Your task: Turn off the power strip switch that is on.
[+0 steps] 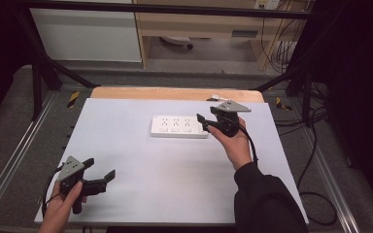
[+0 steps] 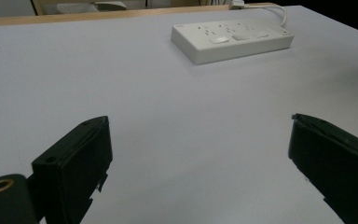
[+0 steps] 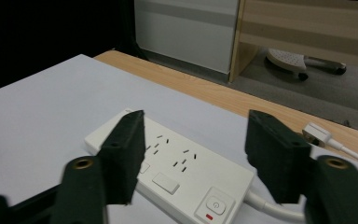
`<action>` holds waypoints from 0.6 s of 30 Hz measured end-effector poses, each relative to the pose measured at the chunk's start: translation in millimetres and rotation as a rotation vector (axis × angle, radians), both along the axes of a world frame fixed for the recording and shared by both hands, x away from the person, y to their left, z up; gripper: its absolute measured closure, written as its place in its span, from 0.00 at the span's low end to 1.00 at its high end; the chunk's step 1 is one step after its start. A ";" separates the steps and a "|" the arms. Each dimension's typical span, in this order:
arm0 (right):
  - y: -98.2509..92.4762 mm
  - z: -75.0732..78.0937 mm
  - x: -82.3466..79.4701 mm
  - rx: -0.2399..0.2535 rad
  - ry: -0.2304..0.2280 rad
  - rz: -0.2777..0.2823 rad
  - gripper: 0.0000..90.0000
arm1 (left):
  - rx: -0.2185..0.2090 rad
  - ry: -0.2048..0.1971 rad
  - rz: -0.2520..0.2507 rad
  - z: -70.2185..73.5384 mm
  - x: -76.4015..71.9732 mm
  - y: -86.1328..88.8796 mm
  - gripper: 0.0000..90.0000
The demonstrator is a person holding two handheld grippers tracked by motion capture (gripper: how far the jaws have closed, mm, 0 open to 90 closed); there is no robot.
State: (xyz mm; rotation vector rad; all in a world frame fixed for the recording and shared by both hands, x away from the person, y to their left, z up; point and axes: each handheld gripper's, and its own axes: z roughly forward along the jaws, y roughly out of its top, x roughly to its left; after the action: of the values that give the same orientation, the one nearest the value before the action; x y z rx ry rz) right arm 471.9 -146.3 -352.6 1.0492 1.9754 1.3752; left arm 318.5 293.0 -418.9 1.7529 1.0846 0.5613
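Two tools are out. Right tool (image 1: 205, 122) hangs half spread just over the white power strip (image 1: 179, 126), touching nothing. Left tool (image 1: 102, 174) is spread wide, far from it, on the bench (image 1: 141, 165).

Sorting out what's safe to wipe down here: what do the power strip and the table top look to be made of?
The power strip looks like hard white plastic, smooth and slightly glossy, with moulded edges and buttons. The table has a matte pale grey top, likely laminate or a mat; the bare strip along its far edge shows light wood grain.

Right hand-held gripper (image 1: 202, 122) at power strip (image 1: 179, 126) end.
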 end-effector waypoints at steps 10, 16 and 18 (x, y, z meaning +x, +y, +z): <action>16.1 -11.9 9.2 -0.050 -0.046 0.042 0.86 | -0.002 -0.002 0.000 0.4 -0.1 -0.9 0.07; 24.0 -19.6 15.9 -0.050 -0.047 0.050 0.96 | -0.003 -0.003 -0.004 0.5 0.3 0.0 0.07; 25.4 -21.5 17.4 -0.037 -0.039 0.054 0.98 | -0.003 -0.005 -0.002 0.9 0.1 -0.4 0.07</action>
State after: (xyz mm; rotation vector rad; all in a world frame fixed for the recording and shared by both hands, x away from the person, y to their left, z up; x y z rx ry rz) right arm 489.3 -121.0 -374.1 0.9517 2.0064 1.3722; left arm 318.7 292.6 -418.0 1.7492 1.0791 0.5628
